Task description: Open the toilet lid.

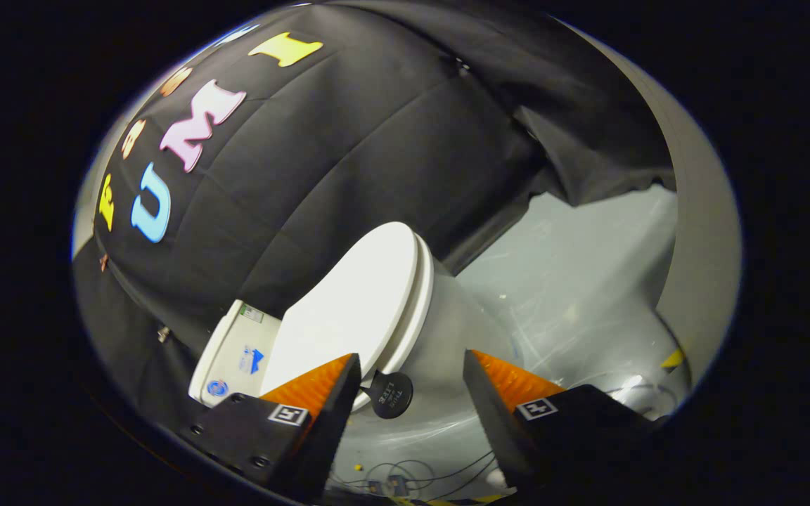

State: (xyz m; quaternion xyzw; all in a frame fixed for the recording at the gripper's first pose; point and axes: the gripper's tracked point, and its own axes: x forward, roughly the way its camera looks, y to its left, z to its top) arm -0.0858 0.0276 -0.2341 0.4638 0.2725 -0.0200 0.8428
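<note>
Item: toilet lid [349,309], white, oval. I see it closed down on its seat [415,309], whose rim shows as a thin white band along one edge. In my tilted view the lid's long axis runs from the tank end, near my fingers, up and away toward the black cloth wall [349,154]; its broad face turns toward that wall. The nearer end of the lid is cut off behind one finger, so I cannot make out the hinge.

Item: small black round tab [391,395], lettered, too small to read. It hangs at the lid's edge just ahead of the fingers, between them and nearer the finger on the lid's side.

Item: toilet body [454,323], pale, below the seat; its base is hidden behind the fingers.

Item: tank [236,351], white, with stickers, beside the lid; partly covered by the same finger.

Item: gripper [412,372]. I have its fingers spread wide, holding nothing, with the tab and bowl showing in the gap.

Item: grey floor [574,274], scuffed, beyond the toilet. Thin cables [412,471] lie low between the fingers; their ends are cut off.
</note>
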